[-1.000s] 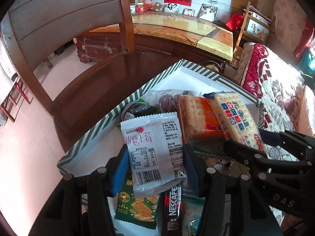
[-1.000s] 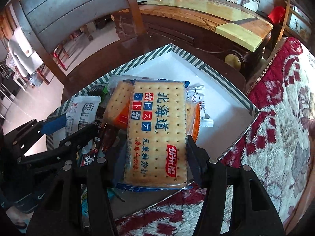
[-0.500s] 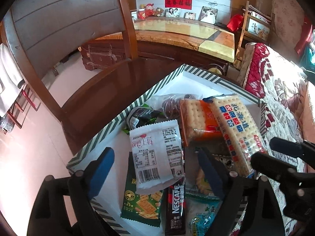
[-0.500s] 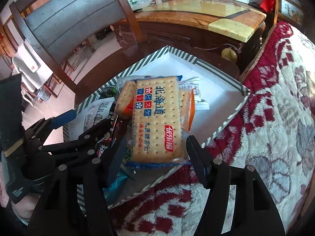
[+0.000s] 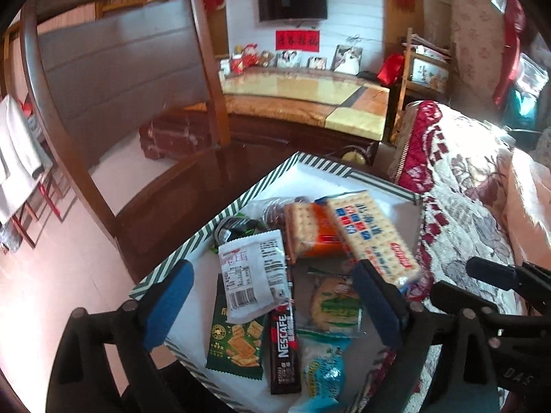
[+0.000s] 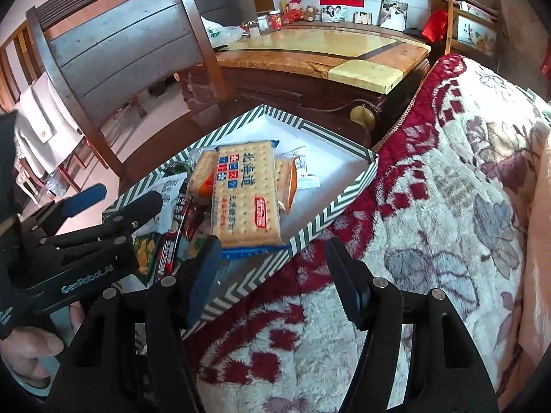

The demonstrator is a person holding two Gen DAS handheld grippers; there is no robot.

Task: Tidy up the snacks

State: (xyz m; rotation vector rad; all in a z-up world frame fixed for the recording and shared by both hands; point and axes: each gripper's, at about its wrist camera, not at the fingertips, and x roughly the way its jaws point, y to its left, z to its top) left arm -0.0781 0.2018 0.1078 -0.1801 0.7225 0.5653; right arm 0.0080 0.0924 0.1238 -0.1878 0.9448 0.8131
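Observation:
A striped-rim box (image 5: 241,203) (image 6: 330,206) holds several snacks: a white strawberry packet (image 5: 253,272), a blue-edged cracker pack (image 5: 372,237) (image 6: 244,192), an orange cracker pack (image 5: 310,230), a Nescafe stick (image 5: 284,340) (image 6: 170,251) and a green cracker packet (image 5: 236,340). My left gripper (image 5: 272,306) is open and empty above the box's near end. My right gripper (image 6: 275,278) is open and empty, pulled back over the box's near rim and the blanket.
The box rests on a dark wooden chair seat (image 5: 193,186) beside a red-and-cream floral blanket (image 6: 430,206). The chair back (image 5: 113,79) rises at left. A wooden table (image 6: 327,48) stands behind. The left gripper shows in the right wrist view (image 6: 113,203).
Both grippers opened, releasing the strawberry packet and the blue-edged cracker pack into the box, then drew back and up from it.

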